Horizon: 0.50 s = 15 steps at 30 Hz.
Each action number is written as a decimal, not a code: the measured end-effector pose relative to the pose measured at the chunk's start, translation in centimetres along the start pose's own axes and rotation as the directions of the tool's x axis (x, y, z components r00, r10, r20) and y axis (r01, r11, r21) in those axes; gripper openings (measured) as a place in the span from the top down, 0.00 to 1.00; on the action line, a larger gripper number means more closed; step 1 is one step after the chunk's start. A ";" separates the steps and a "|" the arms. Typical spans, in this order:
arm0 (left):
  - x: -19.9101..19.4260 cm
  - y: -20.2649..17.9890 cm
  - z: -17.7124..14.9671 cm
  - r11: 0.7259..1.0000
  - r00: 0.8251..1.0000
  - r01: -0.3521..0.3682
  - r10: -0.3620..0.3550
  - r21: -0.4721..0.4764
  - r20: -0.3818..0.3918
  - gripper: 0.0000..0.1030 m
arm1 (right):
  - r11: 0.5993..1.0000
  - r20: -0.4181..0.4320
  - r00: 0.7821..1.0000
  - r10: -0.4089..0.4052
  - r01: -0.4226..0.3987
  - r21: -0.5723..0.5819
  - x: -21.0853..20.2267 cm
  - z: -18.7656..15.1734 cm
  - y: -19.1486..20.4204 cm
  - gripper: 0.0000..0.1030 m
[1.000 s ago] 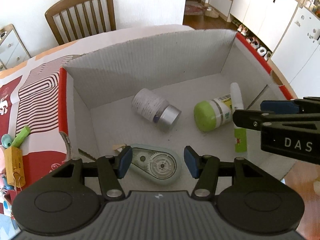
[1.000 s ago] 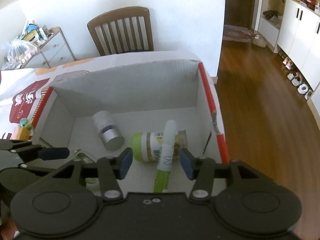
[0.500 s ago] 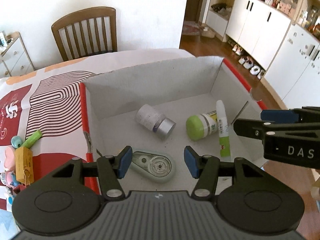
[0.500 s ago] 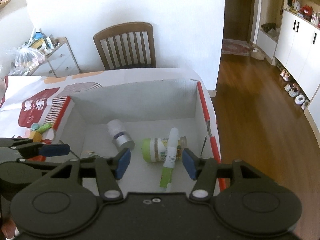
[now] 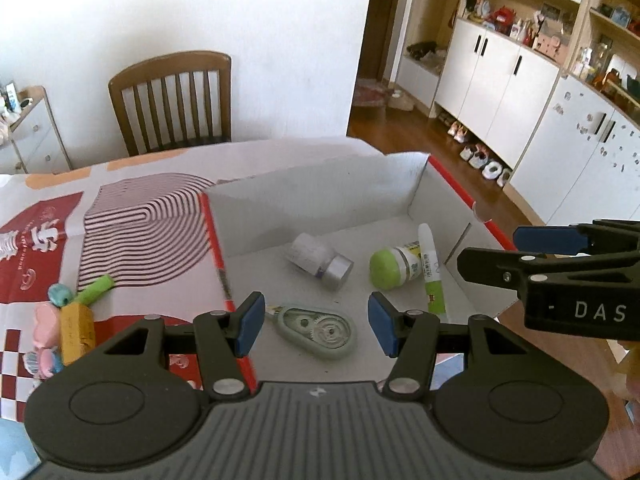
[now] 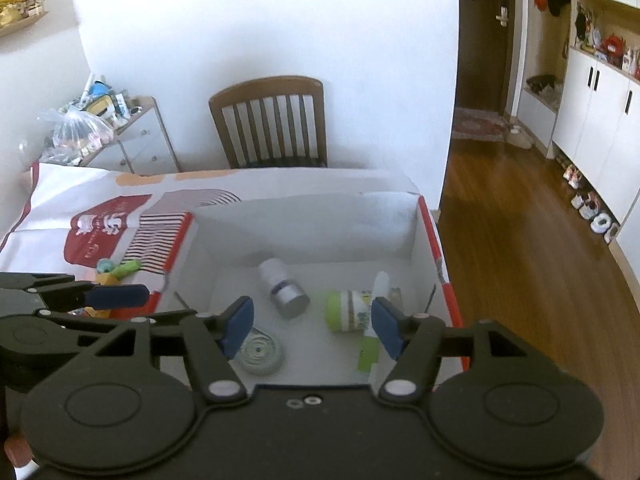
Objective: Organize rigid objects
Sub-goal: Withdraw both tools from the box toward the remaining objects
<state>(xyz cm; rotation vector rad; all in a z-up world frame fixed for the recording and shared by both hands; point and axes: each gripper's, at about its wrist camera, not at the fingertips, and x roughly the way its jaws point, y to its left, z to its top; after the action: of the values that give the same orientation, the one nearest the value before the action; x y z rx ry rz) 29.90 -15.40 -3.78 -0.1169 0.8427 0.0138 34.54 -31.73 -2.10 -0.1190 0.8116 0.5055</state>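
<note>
A white cardboard box (image 5: 320, 196) (image 6: 304, 216) with red edges sits on the table. Lying in it are a pale green correction tape dispenser (image 5: 320, 330) (image 6: 260, 354), a white bottle with a silver cap (image 5: 320, 260) (image 6: 282, 286), a green-capped jar (image 5: 394, 266) (image 6: 346, 310) and a white and green glue tube (image 5: 430, 268) (image 6: 380, 282). My left gripper (image 5: 316, 326) hangs open above the dispenser, holding nothing. My right gripper (image 6: 312, 326) is above the box with its jaws opening and nothing gripped between them; it also shows from the side as the right gripper (image 5: 560, 248).
Left of the box, on the red and white patterned tablecloth (image 5: 132, 216), lie small items: a green marker (image 5: 94, 288), a yellow block (image 5: 76, 330) and pink pieces. A wooden chair (image 5: 172, 102) stands behind the table. Wooden floor and white cabinets (image 5: 520, 92) are to the right.
Both grippers have risen and pulled back from the box, so its contents look smaller and lower. The right gripper's jaws have spread wider. The items in the box have not moved.
</note>
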 end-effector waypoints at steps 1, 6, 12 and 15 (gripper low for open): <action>-0.4 0.3 -0.1 1.000 1.000 0.002 -0.002 -0.002 0.007 0.45 | 1.000 0.009 1.000 -0.001 0.001 -0.005 -0.3 -0.1 0.4 0.33; -2.7 2.2 -1.0 1.000 0.999 -0.003 0.003 0.000 0.052 0.34 | 0.999 0.043 0.999 -0.004 0.005 -0.032 -1.7 -0.6 2.8 0.27; -5.2 4.4 -2.1 1.000 0.996 0.012 -0.013 0.004 0.083 0.34 | 1.000 0.073 0.997 0.022 -0.021 -0.017 -3.0 -1.1 5.7 0.19; -6.5 5.8 -2.9 1.000 0.995 0.009 -0.011 0.015 0.100 0.34 | 0.999 0.092 0.995 0.038 -0.036 -0.024 -3.6 -1.3 7.5 0.15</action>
<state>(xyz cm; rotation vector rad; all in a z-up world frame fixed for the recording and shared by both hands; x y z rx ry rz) 23.06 -9.77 -1.45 -0.1063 0.7415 0.0042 28.04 -26.95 0.20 -0.1011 0.7189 0.5513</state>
